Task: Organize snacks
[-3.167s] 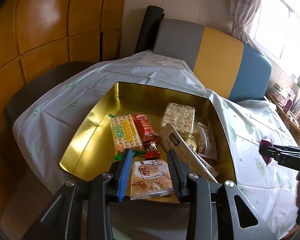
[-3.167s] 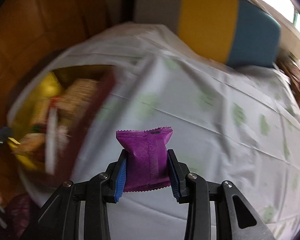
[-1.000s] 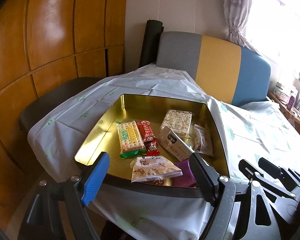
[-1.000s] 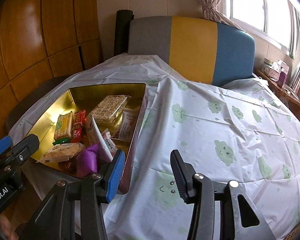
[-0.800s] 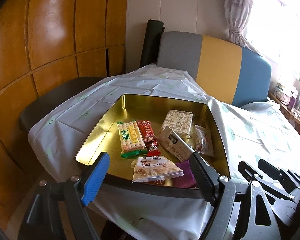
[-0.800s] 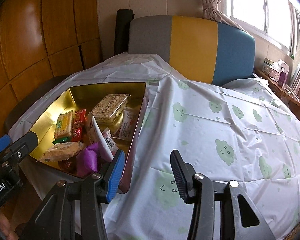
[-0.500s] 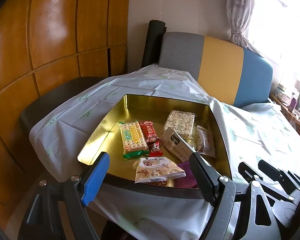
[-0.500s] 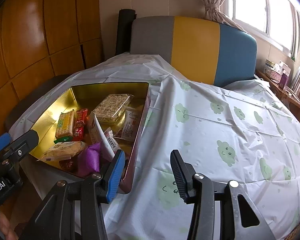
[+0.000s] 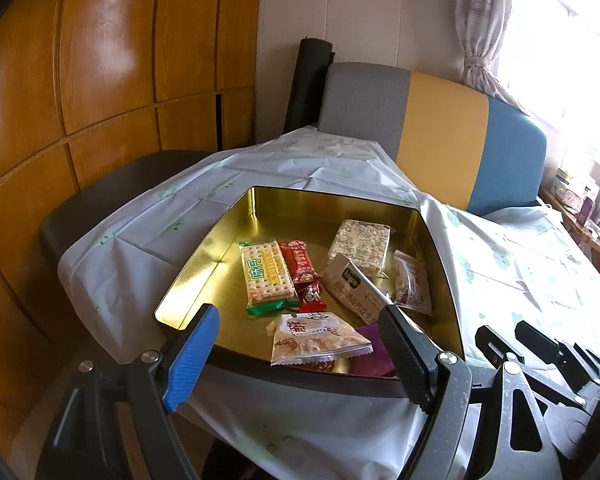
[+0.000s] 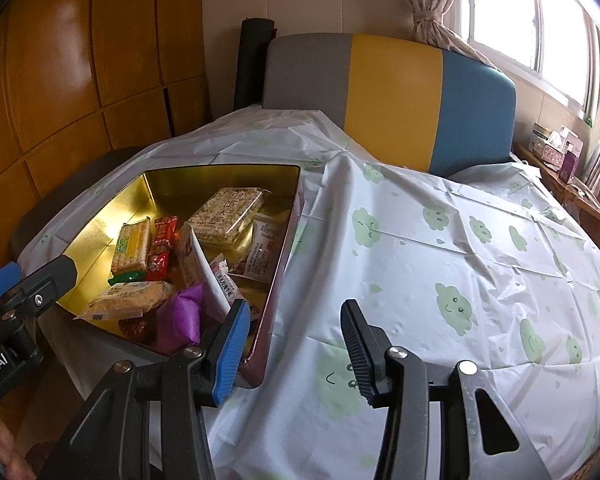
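A gold tin [image 9: 220, 232] [image 10: 156, 184] stands on the clothed table and holds several snack packs: a yellow cracker pack [image 9: 265, 276], a red bar [image 9: 298, 266], a rice-cake block [image 9: 360, 242], a white box [image 9: 352, 284], a crisp bag [image 9: 316, 338] and a purple pouch [image 9: 370, 350] [image 10: 180, 318]. My left gripper [image 9: 296, 356] is open and empty, drawn back in front of the tin's near edge. My right gripper [image 10: 292, 350] is open and empty, just right of the tin's near corner.
A white tablecloth with green cloud prints [image 10: 440, 248] covers the table right of the tin. A grey, yellow and blue chair back [image 10: 392, 92] stands behind the table. Wooden wall panels [image 9: 100, 80] are at the left. A dark chair seat [image 9: 112, 184] sits left of the table.
Since 3.2 s ago both grippers have let go: the crisp bag and the purple pouch now lie in the tin. Over the last second both open grippers barely moved.
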A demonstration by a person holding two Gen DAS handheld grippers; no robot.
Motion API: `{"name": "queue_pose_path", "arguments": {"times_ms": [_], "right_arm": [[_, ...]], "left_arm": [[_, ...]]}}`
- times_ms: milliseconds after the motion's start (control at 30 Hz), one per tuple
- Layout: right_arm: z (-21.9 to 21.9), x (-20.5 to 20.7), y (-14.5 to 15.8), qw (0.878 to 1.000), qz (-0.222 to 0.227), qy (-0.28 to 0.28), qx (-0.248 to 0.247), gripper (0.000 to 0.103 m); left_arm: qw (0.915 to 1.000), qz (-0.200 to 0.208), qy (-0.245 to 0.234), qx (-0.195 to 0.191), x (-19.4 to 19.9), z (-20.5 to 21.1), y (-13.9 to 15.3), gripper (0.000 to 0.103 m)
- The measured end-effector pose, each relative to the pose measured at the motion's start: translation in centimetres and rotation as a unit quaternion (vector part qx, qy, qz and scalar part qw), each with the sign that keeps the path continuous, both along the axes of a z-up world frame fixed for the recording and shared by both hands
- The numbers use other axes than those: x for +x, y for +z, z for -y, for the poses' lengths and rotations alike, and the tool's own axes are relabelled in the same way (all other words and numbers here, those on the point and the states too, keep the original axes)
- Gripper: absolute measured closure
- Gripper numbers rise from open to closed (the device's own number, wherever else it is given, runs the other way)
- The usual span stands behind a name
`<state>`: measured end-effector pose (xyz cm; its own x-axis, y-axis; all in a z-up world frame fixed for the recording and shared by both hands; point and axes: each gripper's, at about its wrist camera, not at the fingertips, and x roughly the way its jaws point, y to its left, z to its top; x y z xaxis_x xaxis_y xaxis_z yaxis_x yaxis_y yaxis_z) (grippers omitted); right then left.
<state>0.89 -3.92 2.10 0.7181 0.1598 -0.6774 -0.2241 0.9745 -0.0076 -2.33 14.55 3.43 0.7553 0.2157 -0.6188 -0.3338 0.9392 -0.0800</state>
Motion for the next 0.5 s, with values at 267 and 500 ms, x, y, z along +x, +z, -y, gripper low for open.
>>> {"name": "queue_pose_path", "arguments": {"times_ms": [267, 500], "right_arm": [[0.14, 0.01, -0.32, 1.000, -0.005, 0.003, 0.000, 0.055], [0.59, 0.13, -0.80, 1.000, -0.012, 0.000, 0.000, 0.055]], "left_arm": [[0.9999, 0.012, 0.005, 0.008, -0.16, -0.07, 0.01, 0.021], [0.9997, 0.025, -0.003, 0.006, -0.20, -0.29, 0.29, 0.026]]}}
